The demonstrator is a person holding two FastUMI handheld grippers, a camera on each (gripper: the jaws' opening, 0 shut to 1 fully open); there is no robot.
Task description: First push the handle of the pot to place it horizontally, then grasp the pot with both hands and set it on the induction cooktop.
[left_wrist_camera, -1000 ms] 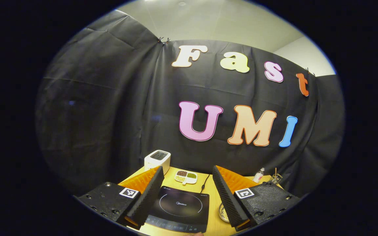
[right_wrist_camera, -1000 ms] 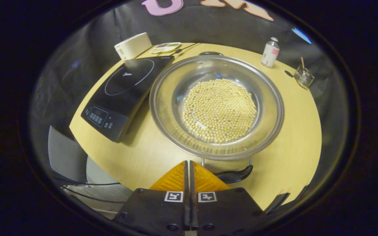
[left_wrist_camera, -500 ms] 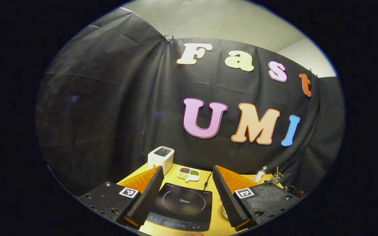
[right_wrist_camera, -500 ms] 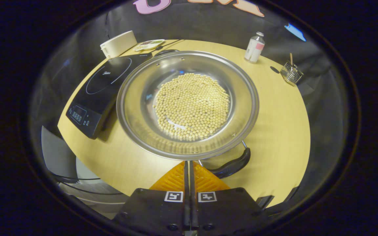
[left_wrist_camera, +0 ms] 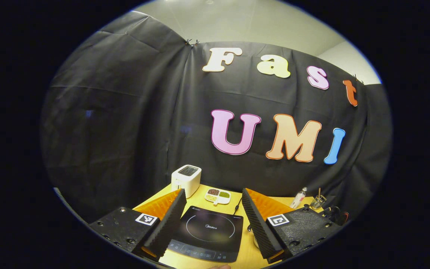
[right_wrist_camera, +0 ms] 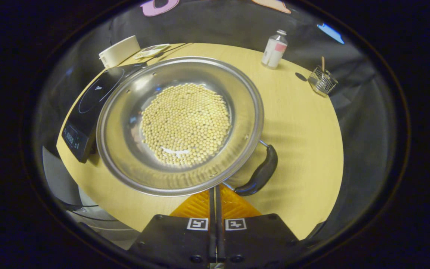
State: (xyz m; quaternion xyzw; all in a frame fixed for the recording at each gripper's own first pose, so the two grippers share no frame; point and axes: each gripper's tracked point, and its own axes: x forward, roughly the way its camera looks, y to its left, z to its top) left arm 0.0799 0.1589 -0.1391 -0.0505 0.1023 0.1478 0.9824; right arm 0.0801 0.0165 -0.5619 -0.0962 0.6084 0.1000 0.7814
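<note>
Round wooden table (right_wrist_camera: 304, 123) carries one steel pot (right_wrist_camera: 125, 160) of beans (right_wrist_camera: 186, 123), just right of one induction cooktop (right_wrist_camera: 84, 112), its rim overlapping cooktop's edge. I count one black handle (right_wrist_camera: 259, 173), one bottle (right_wrist_camera: 273, 49), one wire basket (right_wrist_camera: 322, 80), one toaster (left_wrist_camera: 186, 180). My right gripper (right_wrist_camera: 215, 192) closed on nothing, at pot rim beside handle. My left gripper (left_wrist_camera: 209, 220) spread wide above cooktop.

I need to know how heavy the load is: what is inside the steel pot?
The pot holds a flat layer of small pale round beans across its middle. Bare metal shows around them; the bottom beneath the beans is covered.
</note>
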